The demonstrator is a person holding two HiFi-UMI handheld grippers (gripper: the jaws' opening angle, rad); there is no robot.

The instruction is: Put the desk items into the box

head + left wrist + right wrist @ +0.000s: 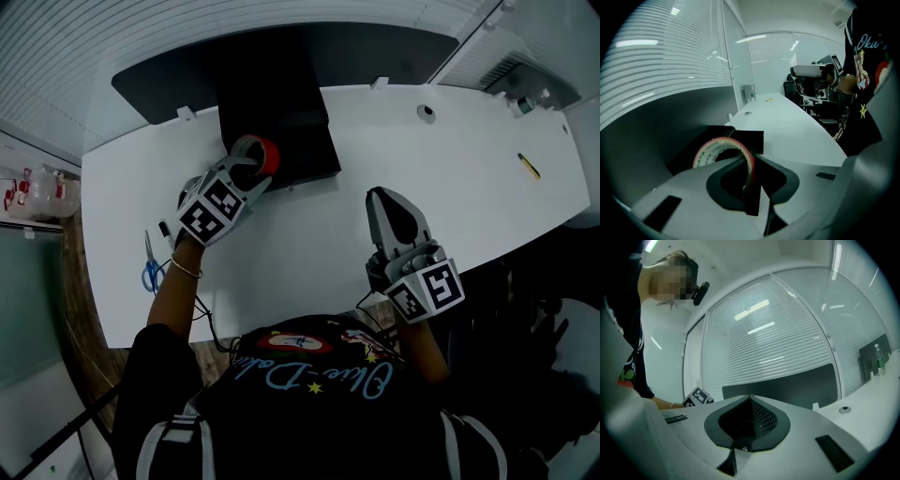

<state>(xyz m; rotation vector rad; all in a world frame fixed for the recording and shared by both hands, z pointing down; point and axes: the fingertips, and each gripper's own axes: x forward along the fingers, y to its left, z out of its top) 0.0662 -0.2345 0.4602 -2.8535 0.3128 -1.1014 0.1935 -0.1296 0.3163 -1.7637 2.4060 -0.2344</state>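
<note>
The left gripper (251, 171) grips a roll of tape (266, 150) with a red rim. In the left gripper view its jaws pinch one side of the ring, one jaw inside the hole and the other outside, so the roll stands upright between them and cannot slide off. In the head view the roll is in the upper middle of the frame, over the front edge of the black box (300, 131), which stands open on the white table (469, 197). The gripper tilts downward, I think in order to lower the tape into the box. The jaws should open only when the roll is well past the front wall, otherwise it may fall and roll on the table.

The right gripper (378, 196), a little right of the centre, has its jaws closed together with nothing between them. It is held over a bare part of the table and seems to wait.

Not yet packed are the scissors (150, 266) with blue handles at the left edge of the table and a small yellow item (530, 166) in the upper right
</note>
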